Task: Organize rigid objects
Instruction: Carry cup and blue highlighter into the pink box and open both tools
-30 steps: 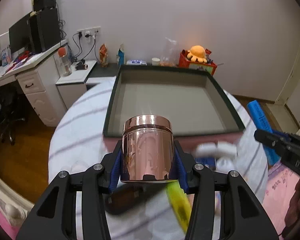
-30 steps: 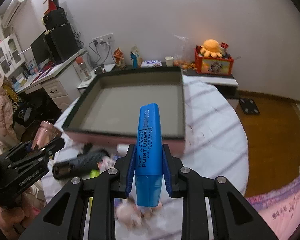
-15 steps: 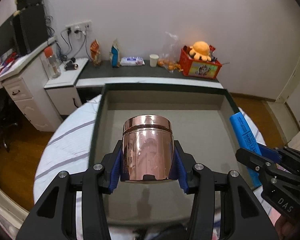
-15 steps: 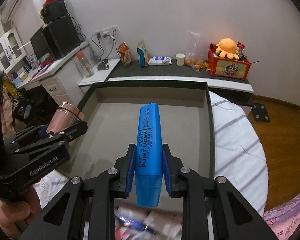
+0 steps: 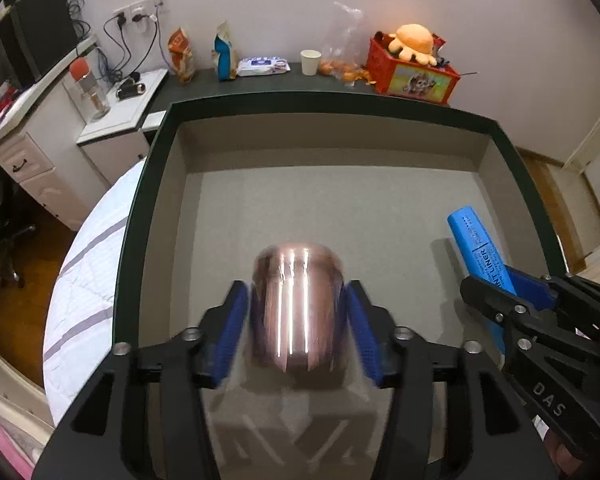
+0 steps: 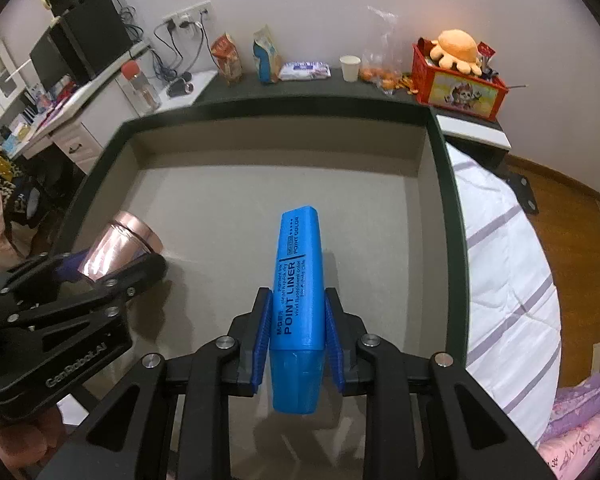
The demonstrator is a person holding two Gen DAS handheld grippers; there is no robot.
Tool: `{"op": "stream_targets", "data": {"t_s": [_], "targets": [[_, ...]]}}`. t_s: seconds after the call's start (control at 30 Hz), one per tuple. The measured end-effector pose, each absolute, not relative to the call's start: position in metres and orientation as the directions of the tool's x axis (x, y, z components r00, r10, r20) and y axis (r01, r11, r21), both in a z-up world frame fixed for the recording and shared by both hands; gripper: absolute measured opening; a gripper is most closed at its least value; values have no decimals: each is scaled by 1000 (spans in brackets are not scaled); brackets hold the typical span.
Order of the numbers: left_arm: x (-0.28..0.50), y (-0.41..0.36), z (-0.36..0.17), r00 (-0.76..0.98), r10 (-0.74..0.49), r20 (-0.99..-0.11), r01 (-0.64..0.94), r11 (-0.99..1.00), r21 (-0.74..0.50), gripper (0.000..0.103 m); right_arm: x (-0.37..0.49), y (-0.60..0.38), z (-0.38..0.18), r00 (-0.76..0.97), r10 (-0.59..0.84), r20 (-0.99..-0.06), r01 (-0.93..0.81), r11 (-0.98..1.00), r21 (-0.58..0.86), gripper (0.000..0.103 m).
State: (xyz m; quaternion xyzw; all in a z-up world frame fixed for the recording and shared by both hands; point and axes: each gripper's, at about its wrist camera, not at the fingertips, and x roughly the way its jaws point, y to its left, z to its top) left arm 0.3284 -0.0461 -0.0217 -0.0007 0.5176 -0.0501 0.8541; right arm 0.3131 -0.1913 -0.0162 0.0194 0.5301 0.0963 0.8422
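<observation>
Your two grippers over the grey-lined box [image 6: 260, 200]
Right gripper [image 6: 298, 334] clamps blue "POINT LINER" highlighter [image 6: 299, 280]; left gripper [image 5: 298, 326] jaws parted around blurred copper tin [image 5: 298, 308]

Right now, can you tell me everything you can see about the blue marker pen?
The blue plastic highlighter pen is chunky and flat-sided, with dark print reading "POINT LINER" along its body. The right gripper pinches it between blue ribbed pads, which touch its two sides; nothing else touches it. It points forward, away from the camera, and hangs above the grey floor of the big dark-rimmed box, on the box's right side. Its tip cannot be seen.
</observation>
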Motion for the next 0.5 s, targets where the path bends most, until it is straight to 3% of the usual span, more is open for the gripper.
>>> {"op": "stream_targets", "data": {"t_s": [0.03, 0.07, 0.1, 0.2, 0.33, 0.4, 0.5], "targets": [[327, -46, -19, 467, -85, -880, 82, 995, -52, 79, 314, -192, -18, 414, 179, -893, -139, 981, 132, 26], [326, -45, -17, 476, -79, -876, 80, 996, -47, 86, 314, -191, -18, 414, 180, -892, -137, 981, 134, 27], [324, -43, -15, 488, -75, -870, 79, 996, -42, 93, 313, -191, -17, 418, 180, -890, -133, 982, 136, 36], [317, -37, -3, 523, -72, -849, 69, 997, -41, 96, 310, -191, -9, 442, 192, -876, -131, 980, 149, 45], [305, -23, 10, 556, -81, -827, 46, 997, -67, 99, 298, -194, 10, 516, 181, -837, -107, 983, 146, 73], [294, -17, 18, 577, -78, -813, 35, 997, -71, 99, 291, -196, 20, 545, 188, -817, -102, 982, 158, 79], [280, -12, 29, 597, -73, -799, 31, 997, -68, 100, 277, -197, 35, 581, 184, -793, -98, 983, 157, 79]]}}
